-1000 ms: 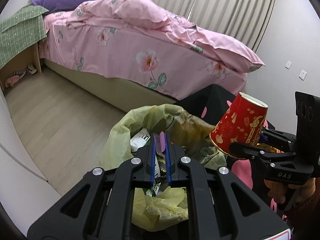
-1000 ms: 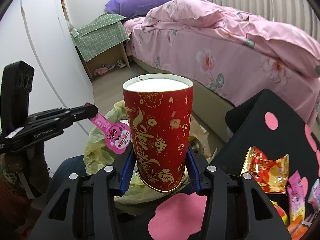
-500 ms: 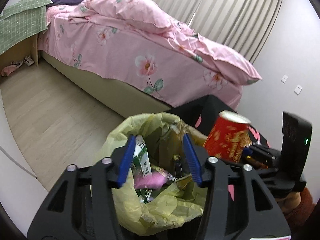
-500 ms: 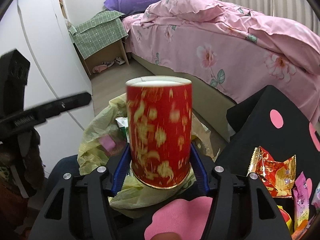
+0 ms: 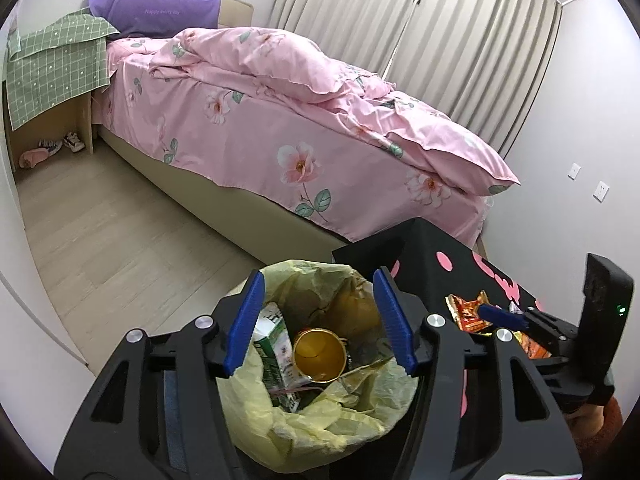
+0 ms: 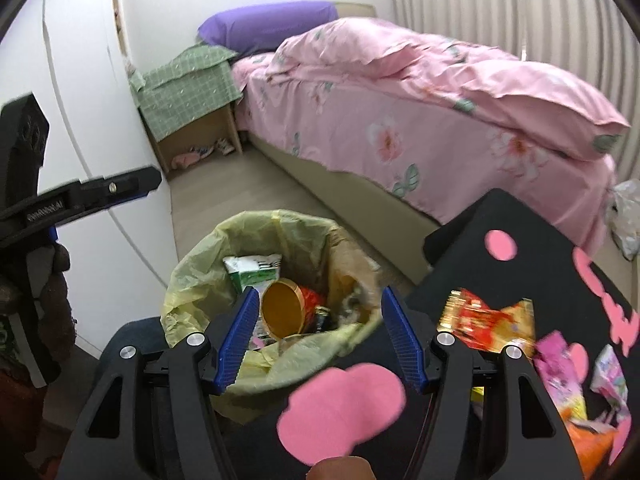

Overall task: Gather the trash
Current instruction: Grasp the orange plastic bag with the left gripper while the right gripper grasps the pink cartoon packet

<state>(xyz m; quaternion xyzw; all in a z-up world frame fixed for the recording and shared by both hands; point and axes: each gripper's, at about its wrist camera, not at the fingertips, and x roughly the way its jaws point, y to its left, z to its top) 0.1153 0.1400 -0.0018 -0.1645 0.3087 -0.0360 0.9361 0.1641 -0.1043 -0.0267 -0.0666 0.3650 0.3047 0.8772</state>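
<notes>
A bin lined with a yellow bag stands on the floor beside a black table. A red paper cup with a gold inside lies in the bag next to a green and white carton. My left gripper is open and empty above the bag. My right gripper is open and empty above the bag's near edge. Red and gold snack wrappers and pink wrappers lie on the table.
The black table with pink shapes is at the right. A bed with pink floral bedding fills the back. A nightstand under a green cloth stands at the far left. White wall is on the left.
The right gripper opened and the red cup dropped into the bag. The left gripper, shut on a pink wrapper a second ago, opened and the wrapper fell in; it is now lifted higher.
</notes>
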